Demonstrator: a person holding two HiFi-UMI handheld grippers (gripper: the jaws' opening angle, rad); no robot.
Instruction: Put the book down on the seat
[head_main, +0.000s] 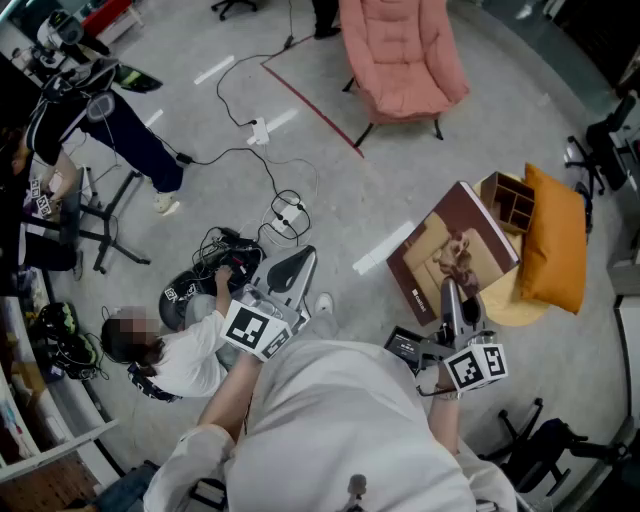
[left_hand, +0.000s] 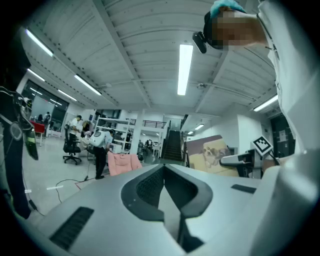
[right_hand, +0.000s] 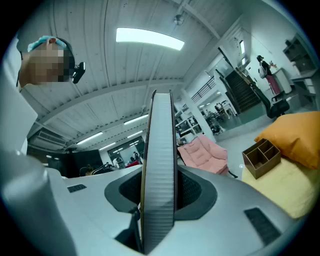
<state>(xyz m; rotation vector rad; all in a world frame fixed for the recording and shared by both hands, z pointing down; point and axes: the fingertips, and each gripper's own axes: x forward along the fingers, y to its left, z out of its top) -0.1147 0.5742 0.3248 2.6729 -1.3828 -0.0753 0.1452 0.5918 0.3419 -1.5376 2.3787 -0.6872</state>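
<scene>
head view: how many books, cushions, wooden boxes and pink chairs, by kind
book: 1
cushion: 1
wooden box: 1
pink chair: 1
total: 4

Open-plan lab, floor cables (head_main: 289, 212), office chairs (left_hand: 71, 150)

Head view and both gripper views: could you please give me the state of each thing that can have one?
Book: closed, held off the seat in the right claw.
Right claw: shut on the book's edge.
Left claw: shut, empty.
Seat: no book on it yet.
Pink chair: unoccupied.
Wooden organiser: compartments empty.
</scene>
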